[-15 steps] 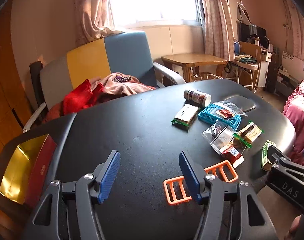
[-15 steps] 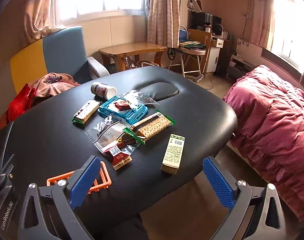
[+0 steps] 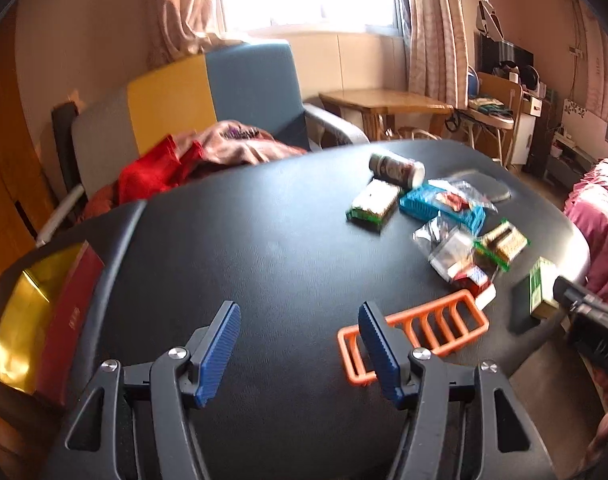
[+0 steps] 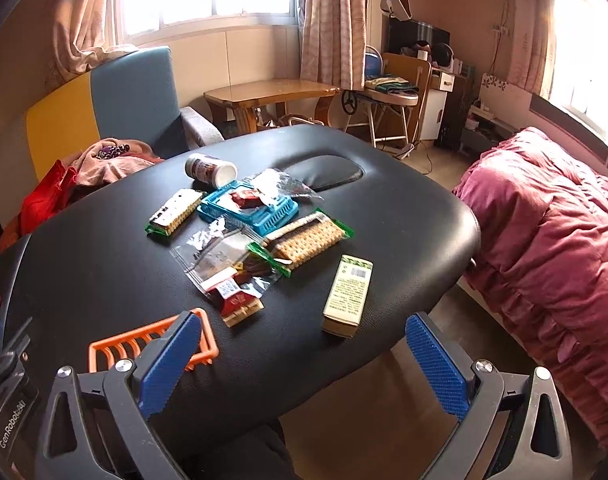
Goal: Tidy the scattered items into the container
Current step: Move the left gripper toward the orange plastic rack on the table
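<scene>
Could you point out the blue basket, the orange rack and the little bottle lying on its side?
blue basket [image 4: 281, 212]: right wrist view, on its near right rim.
orange rack [image 3: 424, 326]: left wrist view, on a middle bar.
bottle [image 4: 207, 168]: right wrist view, on its labelled side.

Left claw [image 3: 299, 346] and right claw [image 4: 304, 366] both hang with jaws spread wide, gripping nothing.

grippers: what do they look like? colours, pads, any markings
Both match: the left gripper and right gripper have black plastic frames with triangular cutouts, silver screw heads at the joints, and two fingers faced with ribbed blue pads. The left one's body, seen at the right camera's edge, carries white "GenRobot.AI" lettering. No cables or sleeves visible.
</scene>
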Demonstrator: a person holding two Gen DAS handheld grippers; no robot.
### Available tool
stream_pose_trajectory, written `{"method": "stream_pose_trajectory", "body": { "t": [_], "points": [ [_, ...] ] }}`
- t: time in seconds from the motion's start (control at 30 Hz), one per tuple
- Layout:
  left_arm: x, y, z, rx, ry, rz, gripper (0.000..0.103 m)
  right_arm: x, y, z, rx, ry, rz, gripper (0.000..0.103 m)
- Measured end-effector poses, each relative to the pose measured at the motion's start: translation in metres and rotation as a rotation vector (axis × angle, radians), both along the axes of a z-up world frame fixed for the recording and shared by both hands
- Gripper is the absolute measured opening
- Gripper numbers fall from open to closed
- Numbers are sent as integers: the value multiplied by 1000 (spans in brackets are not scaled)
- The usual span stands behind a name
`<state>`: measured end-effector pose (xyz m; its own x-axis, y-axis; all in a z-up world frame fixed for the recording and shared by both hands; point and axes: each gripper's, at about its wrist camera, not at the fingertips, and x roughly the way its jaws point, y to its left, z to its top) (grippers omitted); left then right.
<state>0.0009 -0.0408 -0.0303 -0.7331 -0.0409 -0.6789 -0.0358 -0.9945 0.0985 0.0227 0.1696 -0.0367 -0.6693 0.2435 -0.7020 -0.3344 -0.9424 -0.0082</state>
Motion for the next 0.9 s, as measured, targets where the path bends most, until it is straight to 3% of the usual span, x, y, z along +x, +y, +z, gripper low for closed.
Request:
{"method": "stream_pose_trajectory", "body": {
  "t": [0.33, 0.5, 0.9],
  "points": [
    [-8, 1, -36, 9, -99, -72, 63, 13, 40, -19, -21, -39, -15, 102],
    [-12, 20, -34, -31, -71, -136, 63, 11, 50, -20, -32, -37, -3, 102],
    [-10, 10, -37, 52, -101, -192, 63, -4, 43, -11, -42, -13, 6, 102]
  ]
}}
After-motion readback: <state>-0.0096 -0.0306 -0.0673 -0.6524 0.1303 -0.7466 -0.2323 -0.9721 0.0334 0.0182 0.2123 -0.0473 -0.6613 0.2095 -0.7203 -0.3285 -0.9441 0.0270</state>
